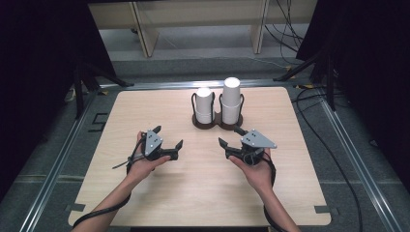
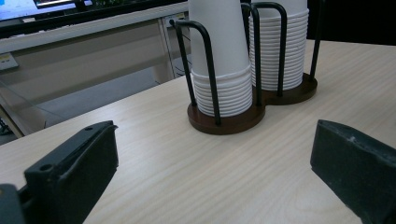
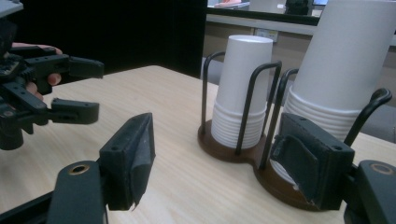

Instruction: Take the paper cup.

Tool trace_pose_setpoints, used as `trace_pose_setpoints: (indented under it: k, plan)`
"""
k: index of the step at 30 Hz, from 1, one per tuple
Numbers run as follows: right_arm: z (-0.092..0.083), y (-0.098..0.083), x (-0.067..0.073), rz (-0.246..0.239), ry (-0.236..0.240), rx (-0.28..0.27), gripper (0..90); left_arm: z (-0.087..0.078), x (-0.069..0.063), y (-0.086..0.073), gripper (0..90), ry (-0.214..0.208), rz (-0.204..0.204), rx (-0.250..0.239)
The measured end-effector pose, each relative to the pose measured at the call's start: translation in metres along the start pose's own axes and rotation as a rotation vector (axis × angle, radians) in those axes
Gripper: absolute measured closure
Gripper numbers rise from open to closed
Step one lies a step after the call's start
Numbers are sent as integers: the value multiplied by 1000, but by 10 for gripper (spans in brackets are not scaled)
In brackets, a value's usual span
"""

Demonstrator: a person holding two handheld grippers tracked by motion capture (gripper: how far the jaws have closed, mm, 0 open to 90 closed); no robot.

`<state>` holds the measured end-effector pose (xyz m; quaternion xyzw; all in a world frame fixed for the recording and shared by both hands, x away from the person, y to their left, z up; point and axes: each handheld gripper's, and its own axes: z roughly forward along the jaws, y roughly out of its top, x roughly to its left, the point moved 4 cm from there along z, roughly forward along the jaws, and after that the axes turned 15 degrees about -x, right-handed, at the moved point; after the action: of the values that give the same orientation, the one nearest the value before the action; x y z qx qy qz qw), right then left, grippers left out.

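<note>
I am holding two black two-jaw grippers over the near half of the pale wood-grain table (image 1: 145,198), one in each hand. The left gripper (image 1: 170,139) is hovering left of centre, its jaws standing wide apart with nothing but bare tabletop between them. The right gripper (image 1: 231,137) is hovering right of centre, also spread wide and grasping nothing; in the right gripper view its far jaw is overlapping the taller stack's side of the base, but I cannot tell that it is touching it. Both are pointing toward the far middle of the table.

Beyond them I am counting one dark brown double-ring cup holder with black wire uprights (image 1: 212,123), standing at the far centre of the table. It is carrying two stacks of white paper cups, set upside down: the shorter stack (image 1: 204,104) in the left ring and the taller stack (image 1: 231,99) in the right ring. The individual cups are too many to count reliably.

The wire uprights are crossing in front of both stacks. Behind the table, pale wooden furniture (image 1: 145,29) and loose black cables (image 1: 290,29) are lying on the grey floor.
</note>
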<state>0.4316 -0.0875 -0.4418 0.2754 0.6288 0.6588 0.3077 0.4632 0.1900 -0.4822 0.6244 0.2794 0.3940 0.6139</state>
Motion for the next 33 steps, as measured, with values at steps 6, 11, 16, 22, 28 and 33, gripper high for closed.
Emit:
trace_pose_setpoints:
  k: [6, 11, 16, 22, 28, 33]
  plan:
    - [13, 7, -5, -60, -1, -1, 289, 23, -1, 1, 3, -15, 6, 22]
    - [26, 9, -5, -42, 9, -2, 290, 40, -5, -1, 3, -23, -28, 45]
    - [38, 12, -5, -53, 13, 12, 291, 56, -6, -2, 5, -42, 2, 47]
    - [55, 17, -6, -46, 13, 12, 295, 76, -4, -7, 14, -70, 11, 70]
    - [76, 21, -9, -55, 7, 1, 301, 94, -2, -13, 24, -74, 5, 96]
    - [90, 24, -12, -51, -4, 2, 302, 103, -3, -17, 52, -83, 2, 102]
